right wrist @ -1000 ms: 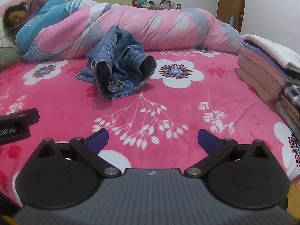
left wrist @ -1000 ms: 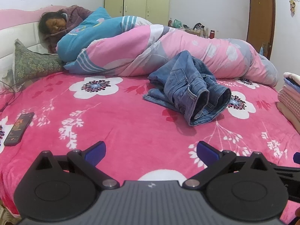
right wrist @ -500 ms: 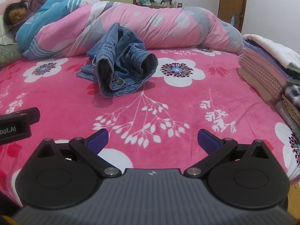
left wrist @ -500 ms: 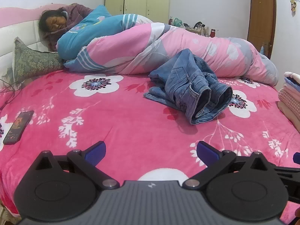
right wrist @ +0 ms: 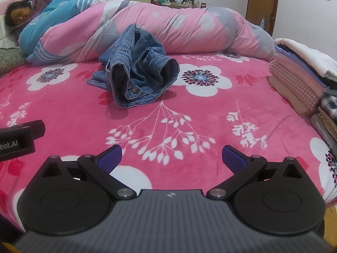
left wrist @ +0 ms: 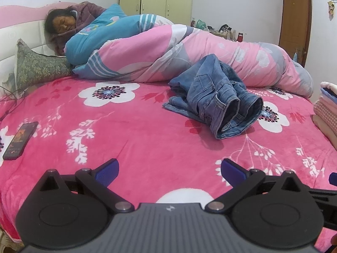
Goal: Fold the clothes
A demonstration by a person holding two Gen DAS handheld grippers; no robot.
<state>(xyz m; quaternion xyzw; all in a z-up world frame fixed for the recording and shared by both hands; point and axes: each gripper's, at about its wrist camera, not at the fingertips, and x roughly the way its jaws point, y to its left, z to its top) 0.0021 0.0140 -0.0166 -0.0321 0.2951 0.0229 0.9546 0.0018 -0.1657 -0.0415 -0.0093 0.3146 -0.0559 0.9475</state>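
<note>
1. The left gripper (left wrist: 169, 169) hovers over the near edge of the bed (left wrist: 147, 143), fingers spread, holding nothing.
2. The right gripper (right wrist: 171, 156) is likewise spread and empty.
3. The crumpled jeans (left wrist: 214, 101) lie mid-bed, touching the rolled quilt (left wrist: 210, 57) along the far edge.
4. Folded clothes (right wrist: 299, 84) are stacked at the right edge.

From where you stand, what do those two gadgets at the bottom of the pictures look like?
They look alike. The left gripper has a ribbed grey body with a small logo, two round black discs, black linkage arms with silver pivot pins, and blue ribbed pads on its fingers. The right gripper is the same. In the right wrist view the left one's black side bears white lettering ending "bot.AI". No cables or sleeves show.
</note>
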